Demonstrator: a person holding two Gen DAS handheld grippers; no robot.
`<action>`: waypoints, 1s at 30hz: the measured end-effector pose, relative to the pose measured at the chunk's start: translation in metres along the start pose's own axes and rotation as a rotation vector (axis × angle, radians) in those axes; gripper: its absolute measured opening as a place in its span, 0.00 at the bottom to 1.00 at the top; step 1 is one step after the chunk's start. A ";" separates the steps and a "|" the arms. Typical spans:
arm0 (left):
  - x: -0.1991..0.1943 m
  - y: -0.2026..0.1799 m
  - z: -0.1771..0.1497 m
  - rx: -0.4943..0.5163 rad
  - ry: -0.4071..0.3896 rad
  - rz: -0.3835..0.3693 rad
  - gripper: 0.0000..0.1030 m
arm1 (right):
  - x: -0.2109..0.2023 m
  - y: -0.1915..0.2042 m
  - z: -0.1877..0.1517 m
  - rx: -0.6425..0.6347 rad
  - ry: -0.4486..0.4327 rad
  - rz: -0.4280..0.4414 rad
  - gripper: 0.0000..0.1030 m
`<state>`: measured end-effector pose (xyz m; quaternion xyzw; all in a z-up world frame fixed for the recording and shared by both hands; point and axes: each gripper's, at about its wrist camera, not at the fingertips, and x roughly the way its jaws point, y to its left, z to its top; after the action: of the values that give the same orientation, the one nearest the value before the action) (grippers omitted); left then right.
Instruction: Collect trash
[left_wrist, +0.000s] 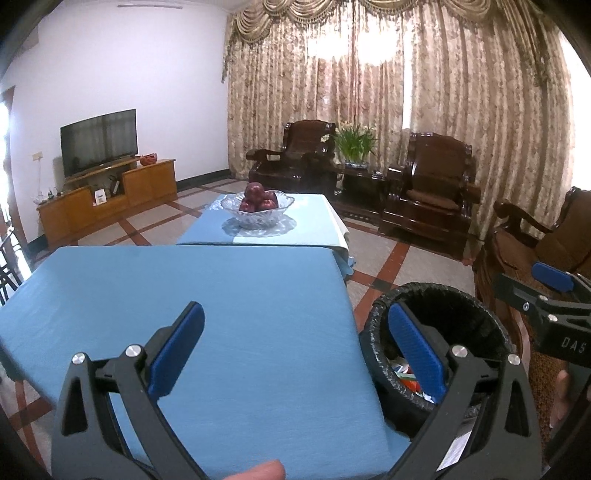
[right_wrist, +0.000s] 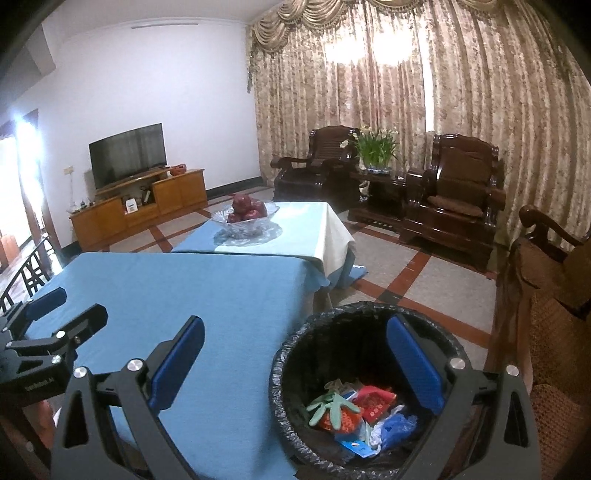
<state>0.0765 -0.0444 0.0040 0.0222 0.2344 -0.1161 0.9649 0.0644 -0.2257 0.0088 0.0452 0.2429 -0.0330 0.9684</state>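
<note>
Blue tbl (right_wrist: 184, 295), trash (right_wrist: 354, 410) in bin (right_wrist: 295, 354)

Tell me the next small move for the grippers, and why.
Probably draw both back and stop. The bin already holds wrappers and a glove, both grippers, left and right, are open and hold nothing, and no trash shows on the blue table. Only the apple bowl sits beyond.
</note>
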 end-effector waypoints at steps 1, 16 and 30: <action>-0.001 0.000 0.000 0.002 -0.003 0.003 0.94 | -0.001 0.001 0.000 -0.003 -0.002 0.002 0.94; -0.004 0.005 0.004 0.005 -0.010 0.007 0.94 | -0.003 0.008 0.001 -0.011 -0.024 0.013 0.94; -0.004 0.007 0.002 0.004 -0.010 0.008 0.94 | -0.008 0.012 0.002 -0.019 -0.030 0.020 0.94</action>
<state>0.0756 -0.0369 0.0075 0.0243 0.2292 -0.1128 0.9665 0.0591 -0.2135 0.0151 0.0381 0.2282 -0.0219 0.9726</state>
